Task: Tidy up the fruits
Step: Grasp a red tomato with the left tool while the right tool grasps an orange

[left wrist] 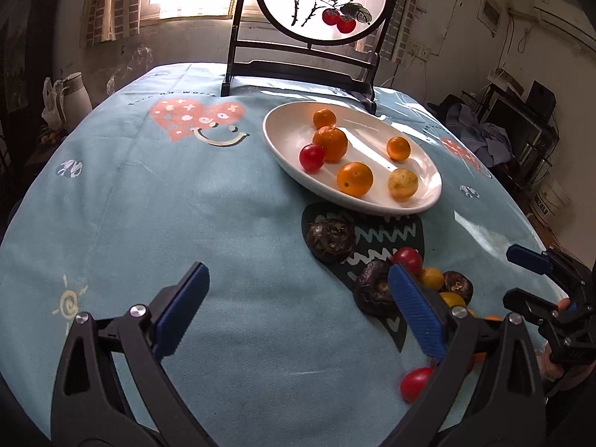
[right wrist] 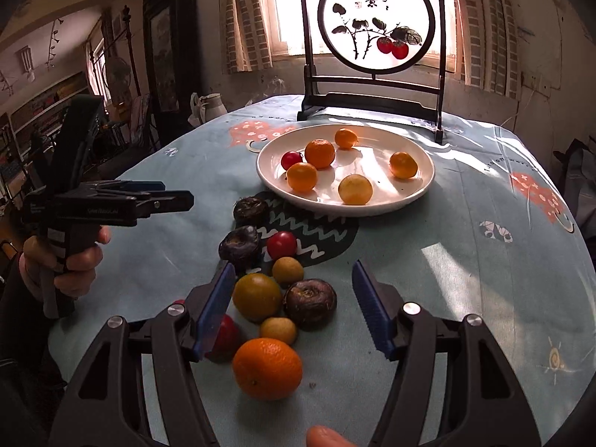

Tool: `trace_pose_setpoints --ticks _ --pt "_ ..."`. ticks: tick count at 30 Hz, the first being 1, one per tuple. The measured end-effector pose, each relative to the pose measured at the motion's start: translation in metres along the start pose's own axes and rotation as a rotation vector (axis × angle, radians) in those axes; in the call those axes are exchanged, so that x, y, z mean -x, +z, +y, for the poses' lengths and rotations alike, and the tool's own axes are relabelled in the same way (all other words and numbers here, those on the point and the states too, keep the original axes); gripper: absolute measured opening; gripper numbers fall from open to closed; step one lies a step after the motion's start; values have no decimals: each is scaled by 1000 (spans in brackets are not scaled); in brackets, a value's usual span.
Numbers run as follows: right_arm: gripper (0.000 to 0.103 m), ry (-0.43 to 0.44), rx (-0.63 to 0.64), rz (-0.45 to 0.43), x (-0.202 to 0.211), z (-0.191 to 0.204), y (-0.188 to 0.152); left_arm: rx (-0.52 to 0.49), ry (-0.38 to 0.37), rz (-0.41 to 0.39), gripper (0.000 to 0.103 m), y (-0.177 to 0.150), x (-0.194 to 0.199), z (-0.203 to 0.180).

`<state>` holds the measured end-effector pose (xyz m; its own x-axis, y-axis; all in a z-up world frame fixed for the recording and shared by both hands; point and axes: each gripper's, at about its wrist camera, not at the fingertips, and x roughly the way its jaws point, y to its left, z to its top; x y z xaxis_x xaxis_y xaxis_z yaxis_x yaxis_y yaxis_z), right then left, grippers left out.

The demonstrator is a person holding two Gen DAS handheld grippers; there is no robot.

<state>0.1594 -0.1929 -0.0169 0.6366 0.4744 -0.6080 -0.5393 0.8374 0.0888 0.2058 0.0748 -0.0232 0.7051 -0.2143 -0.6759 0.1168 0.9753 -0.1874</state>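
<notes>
We hold two hand-held grippers over a round table covered in a light blue printed tablecloth. A white plate sits toward twelve o'clock from us, already carrying six fruits — four orange citrus, one pale yellow fruit and one red cherry tomato.

The rest lie loose on the cloth near us: a large orange closest, a yellow-green fruit, two small yellow fruits, red tomatoes and three dark, wrinkled fruits, one just beside the yellow-green one.

Our right gripper hovers above this cluster with its blue fingers spread wide and nothing between them. Our left gripper is also spread and empty, hanging over bare cloth at about nine o'clock from the cluster.

We judge the step in hand to be picking the next fruit. To do it well, we would lower the right gripper squarely over one fruit — the large orange stands most apart — so the pads meet its widest part, and close gently, since neighbours touching each other could roll away.
</notes>
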Motion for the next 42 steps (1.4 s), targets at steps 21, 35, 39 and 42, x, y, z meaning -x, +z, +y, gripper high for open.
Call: trace_pose_setpoints --ticks 21,35,39,42 --pt "60 -100 19 180 -13 23 -44 -179 57 -40 99 -13 10 -30" --pt "46 -105 48 220 -22 27 -42 -190 62 -35 99 -14 9 -31" --pt "44 -91 21 210 -20 23 -43 -198 45 -28 99 -15 11 -30" --pt "44 -48 -50 195 -16 12 -47 -217 -52 -9 99 -19 14 -31"
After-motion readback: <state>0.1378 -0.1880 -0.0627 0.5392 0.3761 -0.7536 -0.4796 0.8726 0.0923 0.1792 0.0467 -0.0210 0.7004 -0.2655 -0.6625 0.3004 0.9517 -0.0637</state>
